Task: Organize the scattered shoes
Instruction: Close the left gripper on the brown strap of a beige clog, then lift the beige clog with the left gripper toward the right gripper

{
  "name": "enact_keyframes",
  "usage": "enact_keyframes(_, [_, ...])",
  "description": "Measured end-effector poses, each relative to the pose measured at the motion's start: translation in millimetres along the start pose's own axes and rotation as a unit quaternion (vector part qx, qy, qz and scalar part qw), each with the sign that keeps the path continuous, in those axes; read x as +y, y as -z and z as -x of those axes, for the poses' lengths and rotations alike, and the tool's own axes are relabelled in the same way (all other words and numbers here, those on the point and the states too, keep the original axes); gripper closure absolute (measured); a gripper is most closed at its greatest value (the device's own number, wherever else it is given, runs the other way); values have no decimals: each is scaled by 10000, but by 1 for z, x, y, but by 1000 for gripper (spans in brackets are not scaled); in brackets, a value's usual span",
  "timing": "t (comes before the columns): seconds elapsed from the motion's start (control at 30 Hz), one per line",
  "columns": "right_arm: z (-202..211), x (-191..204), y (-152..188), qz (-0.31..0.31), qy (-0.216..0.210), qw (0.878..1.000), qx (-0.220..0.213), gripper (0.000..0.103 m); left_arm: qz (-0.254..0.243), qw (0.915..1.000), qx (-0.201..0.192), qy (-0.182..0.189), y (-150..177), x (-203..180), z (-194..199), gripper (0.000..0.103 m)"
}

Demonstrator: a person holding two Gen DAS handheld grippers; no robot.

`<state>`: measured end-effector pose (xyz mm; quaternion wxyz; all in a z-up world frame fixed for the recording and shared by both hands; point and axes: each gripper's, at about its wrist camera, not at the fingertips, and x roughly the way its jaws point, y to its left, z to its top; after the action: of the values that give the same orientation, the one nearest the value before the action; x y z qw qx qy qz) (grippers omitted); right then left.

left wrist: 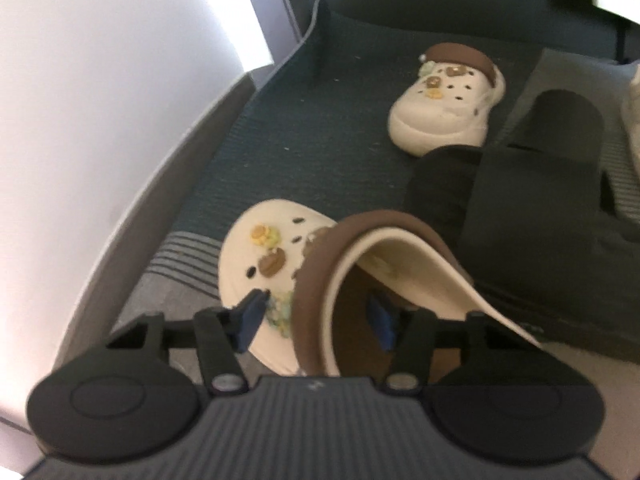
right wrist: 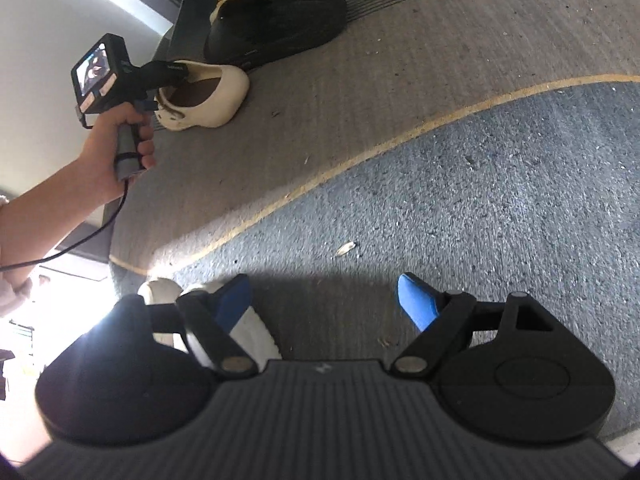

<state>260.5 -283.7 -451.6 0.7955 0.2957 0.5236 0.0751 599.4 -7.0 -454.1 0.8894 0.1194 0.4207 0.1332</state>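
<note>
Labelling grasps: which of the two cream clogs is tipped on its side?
The near cream foam clog with brown strap, clamped by the left hand-held gripper. The far cream clog sits upright on the dark mat.

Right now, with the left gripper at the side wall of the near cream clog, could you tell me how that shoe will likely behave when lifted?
The near cream clog looks like moulded foam, so probably light. Its wall, between the left gripper fingers, curves thin by the opening, so it may flex under the pinch. Held by one side, it would likely hang tilted, and the smooth surface could slip.
</note>
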Motion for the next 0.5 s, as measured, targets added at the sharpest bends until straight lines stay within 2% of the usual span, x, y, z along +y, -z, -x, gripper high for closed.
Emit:
enact_keyframes(0.03, [1,0,0,5,1,10000,-22,20,35,10000,-10,-85,0,2,1,71])
enact_keyframes(0.33, [24,-3,4,-10,80,9996,-271,20,379,9987,174,304,12,27,18,75])
enact_keyframes(0.5, [45,-1,8,21,116,9987,-495,20,486,9969,251,570,23,28,40,77])
